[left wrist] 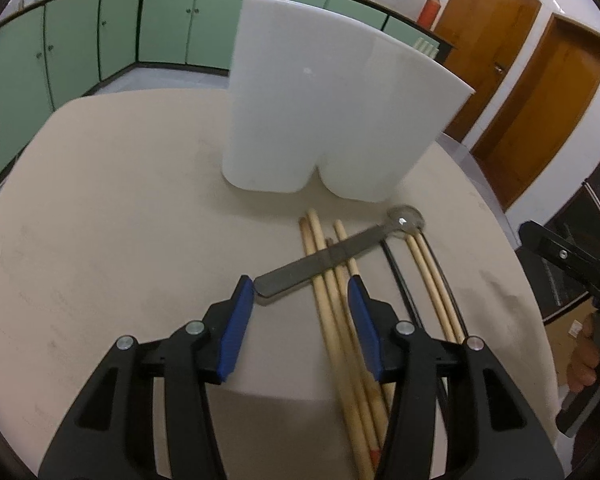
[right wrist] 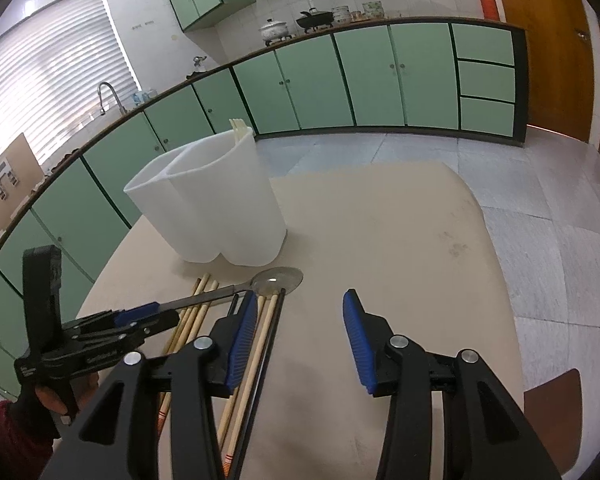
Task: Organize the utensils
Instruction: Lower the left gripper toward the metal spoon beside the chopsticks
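Left gripper (left wrist: 300, 292) hangs spread wide over the spoon (left wrist: 332, 258) handle's end, not pinching it. That spoon lies across the chopsticks (left wrist: 340, 320) near the table's (left wrist: 100, 220) middle, bowl aimed toward the white holder (left wrist: 324, 120). Right gripper (right wrist: 300, 312) hovers spread too, hiding part of the chopsticks.

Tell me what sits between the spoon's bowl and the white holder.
Nothing: in the right wrist view, bare table separates the spoon from the white holder.
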Demonstrator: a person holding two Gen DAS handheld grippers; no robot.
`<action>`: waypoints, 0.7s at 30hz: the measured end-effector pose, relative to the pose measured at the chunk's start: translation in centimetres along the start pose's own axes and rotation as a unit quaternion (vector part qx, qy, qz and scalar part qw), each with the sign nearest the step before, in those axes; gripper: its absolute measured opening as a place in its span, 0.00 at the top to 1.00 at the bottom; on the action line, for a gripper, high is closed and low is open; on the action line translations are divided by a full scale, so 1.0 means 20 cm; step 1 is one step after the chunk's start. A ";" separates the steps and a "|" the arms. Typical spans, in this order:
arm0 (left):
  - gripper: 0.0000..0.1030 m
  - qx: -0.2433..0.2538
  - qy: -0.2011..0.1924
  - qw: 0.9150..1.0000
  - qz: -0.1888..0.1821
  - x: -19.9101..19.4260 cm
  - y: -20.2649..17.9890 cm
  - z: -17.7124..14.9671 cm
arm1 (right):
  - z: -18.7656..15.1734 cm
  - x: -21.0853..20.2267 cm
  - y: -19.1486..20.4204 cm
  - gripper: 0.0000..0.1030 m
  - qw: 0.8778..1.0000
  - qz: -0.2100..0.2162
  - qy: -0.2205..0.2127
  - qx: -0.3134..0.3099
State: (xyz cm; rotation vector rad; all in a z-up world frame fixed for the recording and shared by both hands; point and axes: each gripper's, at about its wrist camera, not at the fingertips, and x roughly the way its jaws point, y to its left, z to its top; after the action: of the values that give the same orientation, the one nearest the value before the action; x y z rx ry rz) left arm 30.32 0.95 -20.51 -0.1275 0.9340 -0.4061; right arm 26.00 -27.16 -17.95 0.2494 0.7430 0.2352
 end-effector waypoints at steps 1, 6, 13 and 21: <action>0.54 0.000 0.002 1.000 -0.003 0.01 -0.02 0.01 | 0.00 0.00 0.00 0.57 1.000 0.000 0.000 0.001; 0.59 -0.002 0.028 0.999 -0.044 0.00 -0.08 -0.03 | -0.01 0.00 0.00 0.57 1.000 0.000 0.001 -0.001; 0.58 0.038 0.027 0.998 -0.035 -0.02 -0.19 0.01 | -0.02 0.00 -0.02 0.57 1.000 -0.001 0.001 0.002; 0.59 0.088 0.028 0.995 -0.034 0.08 -0.29 0.13 | -0.03 0.00 -0.04 0.57 1.000 -0.006 0.003 0.005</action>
State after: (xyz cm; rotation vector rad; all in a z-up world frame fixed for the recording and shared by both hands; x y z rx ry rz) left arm 31.65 -5.20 -18.61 0.0142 0.9467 -0.5552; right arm 25.74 -27.90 -18.65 0.2542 0.7507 0.2214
